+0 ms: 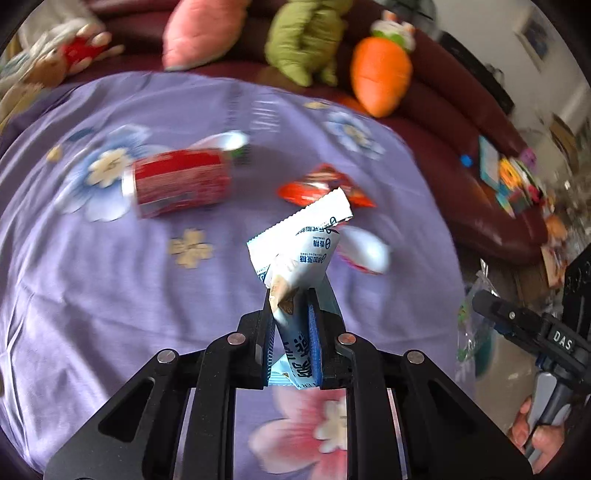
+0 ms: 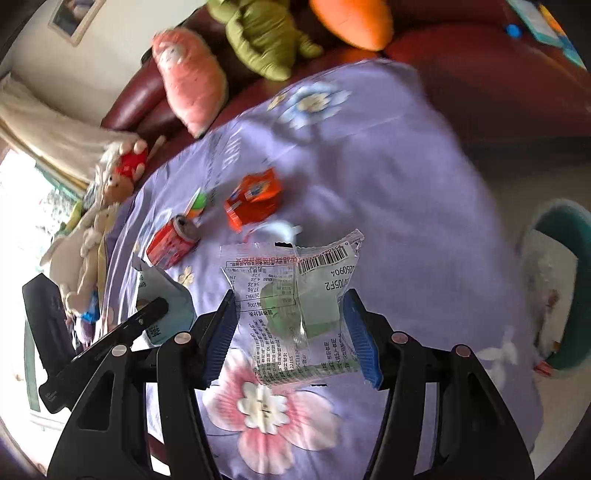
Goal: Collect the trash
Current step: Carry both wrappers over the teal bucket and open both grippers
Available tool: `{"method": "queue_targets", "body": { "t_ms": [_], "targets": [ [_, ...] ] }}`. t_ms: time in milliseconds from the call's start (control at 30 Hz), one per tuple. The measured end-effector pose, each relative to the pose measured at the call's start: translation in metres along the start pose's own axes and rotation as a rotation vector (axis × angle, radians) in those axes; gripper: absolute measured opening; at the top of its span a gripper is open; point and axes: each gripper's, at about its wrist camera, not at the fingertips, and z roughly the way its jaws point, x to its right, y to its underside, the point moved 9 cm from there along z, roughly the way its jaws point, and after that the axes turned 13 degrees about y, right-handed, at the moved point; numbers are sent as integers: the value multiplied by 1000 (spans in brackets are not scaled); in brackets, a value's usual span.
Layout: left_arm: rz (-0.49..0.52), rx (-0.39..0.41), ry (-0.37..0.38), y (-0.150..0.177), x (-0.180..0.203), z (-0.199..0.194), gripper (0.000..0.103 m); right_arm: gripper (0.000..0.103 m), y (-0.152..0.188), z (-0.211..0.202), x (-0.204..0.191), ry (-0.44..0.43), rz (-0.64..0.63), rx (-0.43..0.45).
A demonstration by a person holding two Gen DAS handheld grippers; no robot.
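My left gripper [image 1: 291, 314] is shut on a light blue and white snack wrapper [image 1: 303, 243], held above the purple flowered cloth [image 1: 110, 295]. That wrapper also shows in the right wrist view [image 2: 166, 295]. My right gripper [image 2: 290, 314] has its jaws wide apart, and a clear wrapper with a barcode [image 2: 295, 295] sits between the blue pads [image 2: 360, 332]; I cannot tell whether it is gripped. On the cloth lie a red soda can [image 1: 177, 181] [image 2: 171, 240], an orange packet [image 1: 321, 188] [image 2: 255, 199] and a white wrapper [image 1: 364, 249].
A dark red sofa [image 1: 461, 155] holds plush toys: a pink one [image 1: 199, 29], a green one [image 1: 306, 37] and an orange carrot [image 1: 380, 77]. A teal bin with a white liner [image 2: 557, 284] stands on the floor to the right of the cloth.
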Motion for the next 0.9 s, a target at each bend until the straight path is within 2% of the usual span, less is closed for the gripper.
{"method": "queue_targets", "body": {
  "t_ms": [167,267,567,733,900],
  "targets": [
    [105,-56,61,4,59,24,16,56,-4,-27,57,19,97,59],
    [200,-91,112,11,108,44,16,56,-7,-43,98,39,162,94],
    [423,-229,249,40,236,116,16,56,4,-91,258,169,438,185],
    [489,-308,303,61,285,158,16,56,16,-96,307,204,515,186],
    [508,-366,325,80,317,197,16,56,19,-93,331,221,542,176]
  ]
}}
